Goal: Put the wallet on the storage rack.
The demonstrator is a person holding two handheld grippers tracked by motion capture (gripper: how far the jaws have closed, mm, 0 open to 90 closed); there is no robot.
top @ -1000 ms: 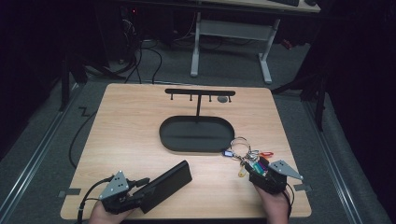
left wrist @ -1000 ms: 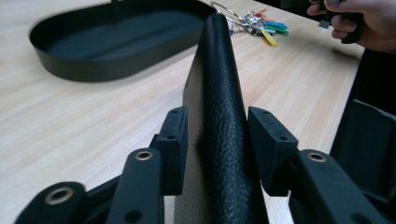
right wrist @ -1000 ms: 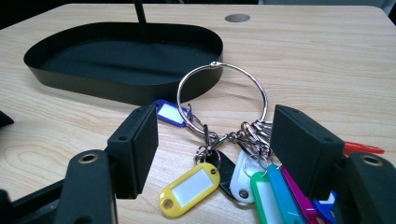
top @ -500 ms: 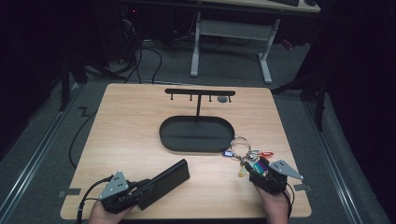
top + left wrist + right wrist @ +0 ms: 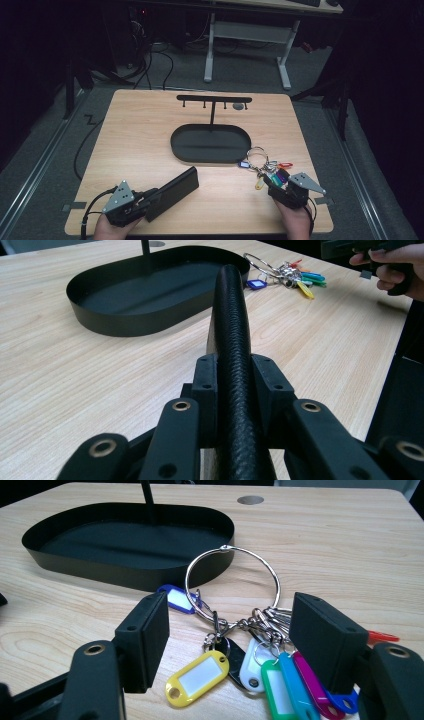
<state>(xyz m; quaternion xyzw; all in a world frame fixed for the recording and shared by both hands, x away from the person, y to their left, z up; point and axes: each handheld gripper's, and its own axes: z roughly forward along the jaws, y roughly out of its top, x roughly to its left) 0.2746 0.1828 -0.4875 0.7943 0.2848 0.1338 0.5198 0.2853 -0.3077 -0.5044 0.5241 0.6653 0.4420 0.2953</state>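
Since 1 second ago, left gripper [image 5: 145, 201] fingers have just been closing and now clamp the black leather wallet [image 5: 172, 193] at the bench's [image 5: 150, 135] 7 o'clock. Stiff, grippy, light; hold its near edge. Right gripper [image 5: 227, 640] fingers gape around the key ring [image 5: 232, 587].

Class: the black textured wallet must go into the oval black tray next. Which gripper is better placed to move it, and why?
Left. The left gripper is shut on the black textured wallet, near the oval black tray. The right gripper stands open around the ring of colour-tagged keys.
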